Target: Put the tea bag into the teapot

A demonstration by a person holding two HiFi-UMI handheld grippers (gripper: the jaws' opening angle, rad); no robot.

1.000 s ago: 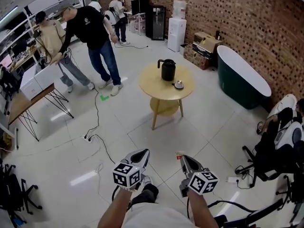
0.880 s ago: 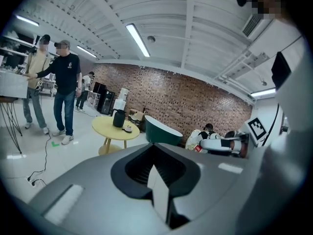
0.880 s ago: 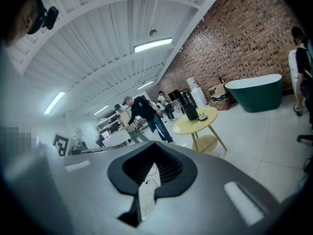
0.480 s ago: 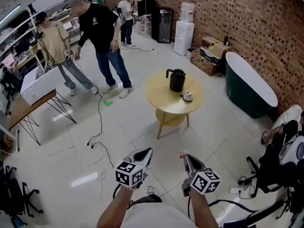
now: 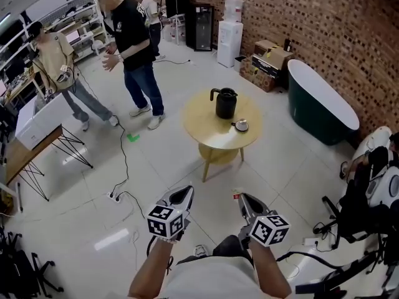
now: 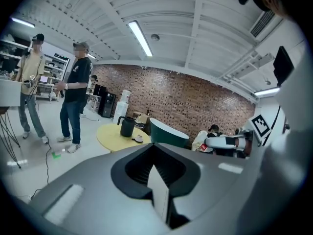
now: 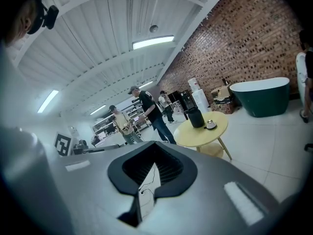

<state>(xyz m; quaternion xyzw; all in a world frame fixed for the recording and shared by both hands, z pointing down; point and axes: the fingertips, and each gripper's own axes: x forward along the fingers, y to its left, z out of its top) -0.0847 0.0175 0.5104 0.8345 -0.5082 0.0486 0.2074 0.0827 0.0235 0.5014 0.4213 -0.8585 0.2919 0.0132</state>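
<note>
Yellow table [image 5: 209,128] has drawn barely closer — left gripper [image 5: 182,193] and right gripper [image 5: 239,199], both pressed together, remain well away.

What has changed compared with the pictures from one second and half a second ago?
The person in the black shirt has straightened up from leaning and stands with hands raised. Nothing was taken hold of or let go. The left claw and the right claw stay shut and empty, low in front; the black jug stays on the round table.
</note>
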